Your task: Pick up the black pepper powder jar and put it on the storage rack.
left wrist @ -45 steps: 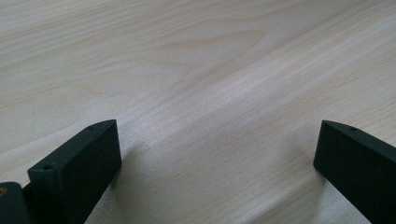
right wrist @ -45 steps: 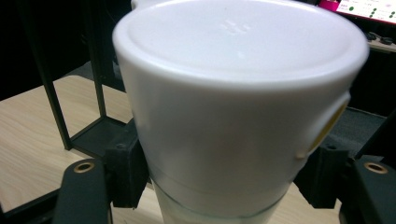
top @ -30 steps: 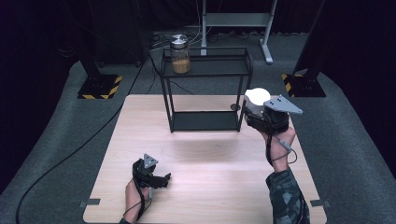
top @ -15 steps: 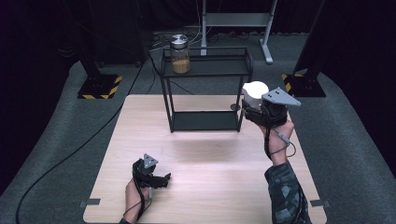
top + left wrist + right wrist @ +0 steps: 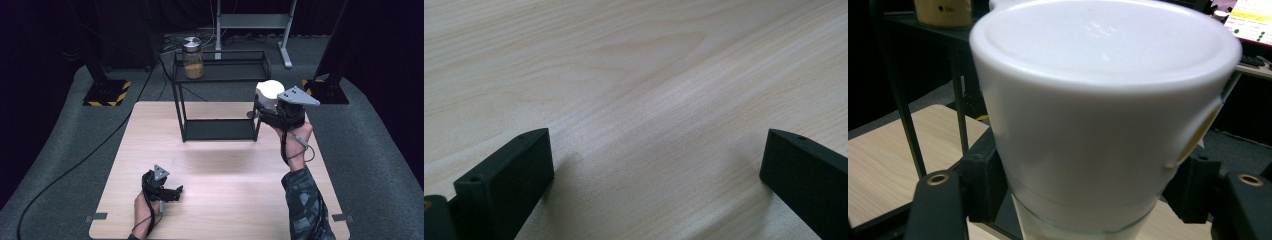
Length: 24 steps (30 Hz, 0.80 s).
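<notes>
My right gripper (image 5: 266,107) is shut on a jar with a wide white lid (image 5: 269,91) and holds it upright in the air, just off the right end of the black wire rack (image 5: 220,131). In the right gripper view the white-lidded jar (image 5: 1098,100) stands close between the two black jaws, and glass shows below the lid. My left gripper (image 5: 175,192) rests low on the wooden table (image 5: 225,175) at the front left. Its jaws stand wide apart over bare wood (image 5: 649,100), with nothing between them.
A glass jar with tan contents and a metal lid (image 5: 192,59) stands on the rack's top shelf at the left. The rack's lower shelf is bare. Grey floor, black stands and yellow-black striped bases (image 5: 106,93) surround the table.
The right gripper has lifted the white-lidded jar a little higher and slightly left, toward the rack. The left gripper has stayed where it was.
</notes>
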Each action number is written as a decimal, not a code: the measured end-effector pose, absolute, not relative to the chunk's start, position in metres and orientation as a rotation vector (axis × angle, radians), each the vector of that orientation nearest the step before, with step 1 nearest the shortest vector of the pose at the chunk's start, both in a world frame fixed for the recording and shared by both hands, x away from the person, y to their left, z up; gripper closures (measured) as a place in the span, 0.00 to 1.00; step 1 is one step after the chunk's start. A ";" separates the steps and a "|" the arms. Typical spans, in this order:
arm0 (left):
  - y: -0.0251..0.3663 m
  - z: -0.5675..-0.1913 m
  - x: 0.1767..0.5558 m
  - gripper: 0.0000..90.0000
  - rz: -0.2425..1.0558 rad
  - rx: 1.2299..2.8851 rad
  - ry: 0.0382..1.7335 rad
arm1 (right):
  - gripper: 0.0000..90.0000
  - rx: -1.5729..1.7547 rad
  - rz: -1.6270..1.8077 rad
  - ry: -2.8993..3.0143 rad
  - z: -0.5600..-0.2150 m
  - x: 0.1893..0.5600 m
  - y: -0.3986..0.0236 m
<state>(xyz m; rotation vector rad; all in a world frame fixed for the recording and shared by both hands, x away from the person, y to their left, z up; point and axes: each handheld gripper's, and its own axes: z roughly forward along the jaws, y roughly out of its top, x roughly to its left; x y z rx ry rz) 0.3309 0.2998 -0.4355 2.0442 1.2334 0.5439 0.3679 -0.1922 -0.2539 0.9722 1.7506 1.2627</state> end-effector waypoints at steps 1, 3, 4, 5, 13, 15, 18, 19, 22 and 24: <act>0.300 -0.436 0.331 0.00 0.544 2.044 1.233 | 0.33 0.969 1.265 1.751 -0.253 0.368 -0.192; 0.300 -0.436 0.331 0.00 0.544 2.044 1.233 | 0.33 0.966 1.265 1.751 -0.251 0.369 -0.192; 0.300 -0.436 0.331 0.00 0.544 2.044 1.233 | 0.33 0.965 1.267 1.750 -0.249 0.369 -0.191; 0.300 -0.436 0.331 0.00 0.544 2.044 1.233 | 0.33 0.963 1.268 1.749 -0.248 0.370 -0.191; 0.300 -0.436 0.331 0.00 0.544 2.045 1.231 | 0.33 0.950 1.272 1.751 -0.241 0.372 -0.190; 0.300 -0.436 0.331 0.00 0.543 2.045 1.231 | 0.33 0.946 1.272 1.752 -0.239 0.373 -0.189; 0.300 -0.435 0.331 0.00 0.543 2.046 1.231 | 0.33 0.944 1.278 1.750 -0.237 0.375 -0.188; 0.300 -0.436 0.331 0.00 0.543 2.045 1.231 | 0.33 0.943 1.278 1.751 -0.236 0.376 -0.188; 0.300 -0.436 0.331 0.00 0.543 2.046 1.231 | 0.33 0.937 1.279 1.754 -0.234 0.377 -0.186; 0.299 -0.436 0.331 0.00 0.543 2.046 1.231 | 0.33 0.934 1.280 1.754 -0.232 0.378 -0.185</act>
